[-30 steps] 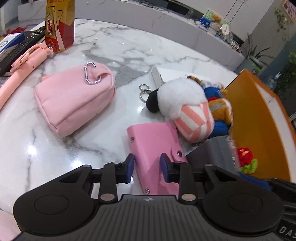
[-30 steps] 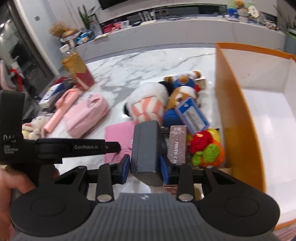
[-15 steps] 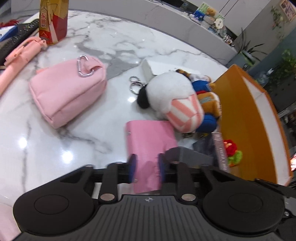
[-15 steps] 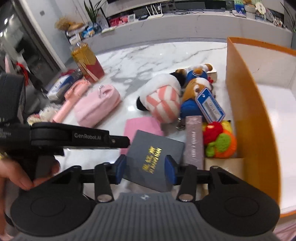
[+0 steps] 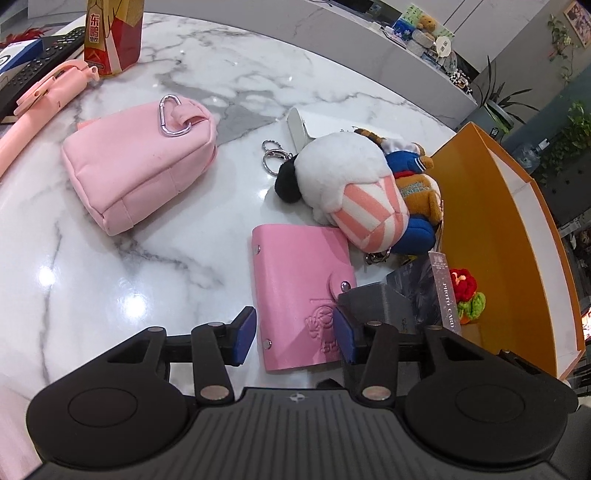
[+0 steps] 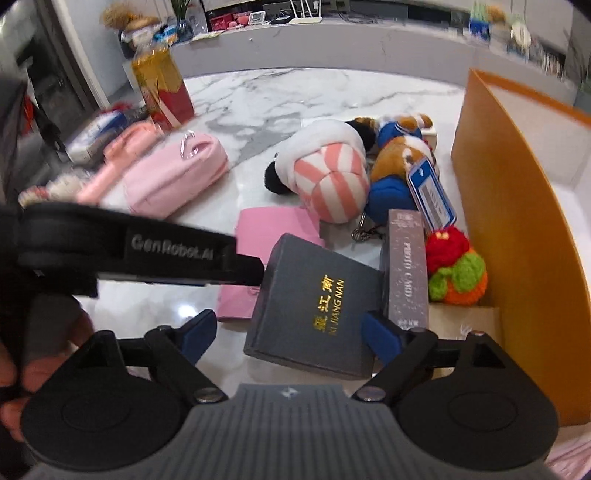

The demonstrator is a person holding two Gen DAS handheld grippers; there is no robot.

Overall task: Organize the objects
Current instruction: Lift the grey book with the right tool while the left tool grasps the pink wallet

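A: What writing can be read?
B: The dark box [image 6: 317, 306] carries gold characters above "XI JIANG NAN". The grey-brown box [image 6: 406, 269] beside it reads "PHOTO CARD". The left tool's arm, crossing the right wrist view, reads "GenRobot.AI". The red-and-gold carton [image 5: 112, 35] far ahead of the left gripper bears Chinese characters.

A: Surface and room?
B: A white marble table [image 5: 147, 266] with grey veins, glossy with lamp glare. Behind it runs a long pale counter [image 6: 332, 40] crowded with small items; potted plants stand to the far right.

A: How do the grippers stand?
B: Left gripper [image 5: 293, 334]: jaws parted, straddling the near end of the pink wallet [image 5: 299, 291] without clasping it. Right gripper [image 6: 288, 336]: jaws spread wide, the dark box lying between them, tilted, its near edge low; contact with the pads cannot be told.

A: And the other objects?
B: Ahead of both grippers lie a striped plush [image 5: 354, 188] and a bear plush [image 5: 417, 192]. The pink pouch [image 5: 140, 162] lies ahead-left. The orange bin [image 5: 480, 206] stands to the right, a knitted toy [image 6: 454, 269] against its wall.
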